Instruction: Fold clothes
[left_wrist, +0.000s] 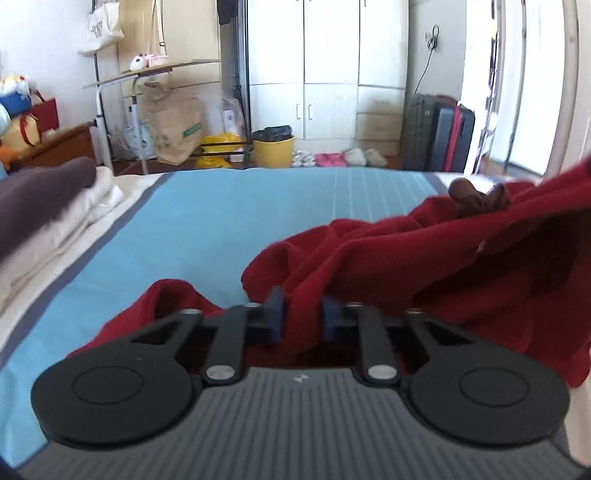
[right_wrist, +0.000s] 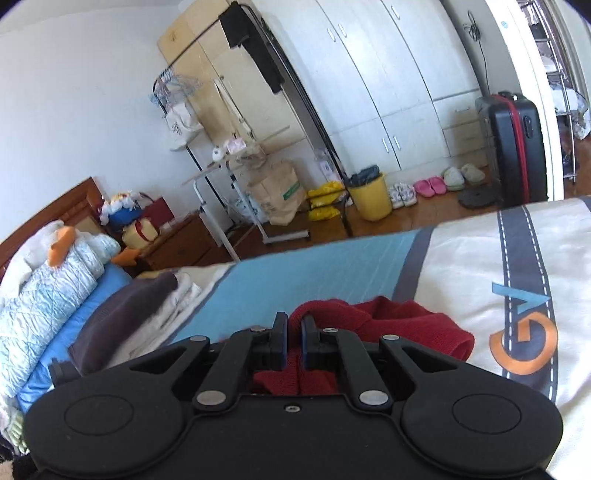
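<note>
A red knit garment lies bunched on the bed's blue cover, rising toward the right in the left wrist view. My left gripper is shut on a fold of it, the cloth pinched between the blue pads. In the right wrist view the same red garment hangs and bunches below and right of my right gripper, whose narrow jaws hold a strip of red fabric. A dark brown patch shows at the garment's far edge.
A folded pile with a dark grey-brown garment on white cloth sits at the bed's left. Rolled quilts lie by the headboard. Beyond the bed stand a yellow bin, wardrobe, suitcase and clothes rack.
</note>
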